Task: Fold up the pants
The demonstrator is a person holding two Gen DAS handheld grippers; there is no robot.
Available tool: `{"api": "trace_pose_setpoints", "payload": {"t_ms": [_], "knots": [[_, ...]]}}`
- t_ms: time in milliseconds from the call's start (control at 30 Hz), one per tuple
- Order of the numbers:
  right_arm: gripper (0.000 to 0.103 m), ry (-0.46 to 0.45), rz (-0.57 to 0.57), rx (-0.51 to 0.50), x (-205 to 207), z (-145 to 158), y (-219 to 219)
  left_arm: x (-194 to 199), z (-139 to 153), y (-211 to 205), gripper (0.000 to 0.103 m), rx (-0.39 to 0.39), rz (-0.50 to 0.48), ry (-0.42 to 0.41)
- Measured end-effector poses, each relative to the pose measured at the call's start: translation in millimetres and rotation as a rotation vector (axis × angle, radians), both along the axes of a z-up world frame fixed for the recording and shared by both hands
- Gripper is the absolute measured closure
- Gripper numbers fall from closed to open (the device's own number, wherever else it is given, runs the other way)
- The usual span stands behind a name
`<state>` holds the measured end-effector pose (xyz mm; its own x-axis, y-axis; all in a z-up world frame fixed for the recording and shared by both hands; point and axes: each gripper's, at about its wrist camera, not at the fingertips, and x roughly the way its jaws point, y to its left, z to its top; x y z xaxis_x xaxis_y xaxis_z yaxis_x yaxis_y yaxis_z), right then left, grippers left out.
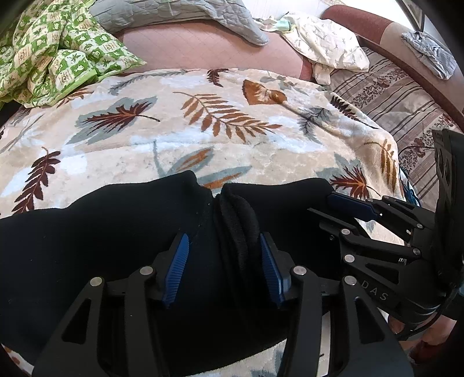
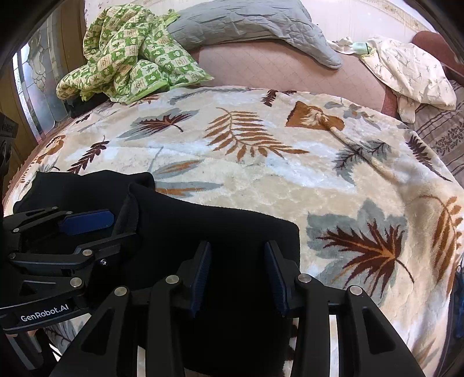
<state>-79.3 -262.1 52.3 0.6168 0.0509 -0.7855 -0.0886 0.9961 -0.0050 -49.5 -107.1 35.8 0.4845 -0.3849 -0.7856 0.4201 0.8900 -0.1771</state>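
Note:
Black pants [image 1: 116, 237] lie bunched on the leaf-patterned blanket [image 1: 203, 130] at the near edge; they also show in the right wrist view [image 2: 226, 237]. My left gripper [image 1: 224, 269] is open, its blue pads straddling a thick fold of the black cloth. My right gripper [image 2: 236, 278] is open just over the right part of the pants, near their right edge. Each gripper shows in the other's view: the right one at the right side [image 1: 348, 208], the left one at the left side [image 2: 87, 223].
A green checked quilt [image 1: 58, 49] lies at the back left, a grey quilted pillow [image 1: 185, 14] at the back, a cream cloth [image 1: 327, 43] at the back right. A striped sheet [image 1: 406, 101] covers the right side. A window [image 2: 37, 87] is at the left.

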Motion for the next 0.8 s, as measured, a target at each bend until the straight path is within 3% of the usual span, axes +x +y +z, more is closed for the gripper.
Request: {"api": "trace_pose_setpoints", "payload": {"t_ms": [133,433,800], "knots": [[0.062,-0.001,-0.002,-0.003,-0.4,0.2,0.4,-0.3,-0.1,0.5,0.054,-0.003,0.002,0.001],[0.050,-0.030,-0.011,0.015,-11.5,12.4,6.4,-5.3,8.1,7.3,0.053,-0.011,0.015,-0.006],[0.050,-0.063,-0.005,-0.006,-28.0,31.5,15.1,-15.2,20.3,26.7,0.053,-0.026,0.046,-0.030]]}}
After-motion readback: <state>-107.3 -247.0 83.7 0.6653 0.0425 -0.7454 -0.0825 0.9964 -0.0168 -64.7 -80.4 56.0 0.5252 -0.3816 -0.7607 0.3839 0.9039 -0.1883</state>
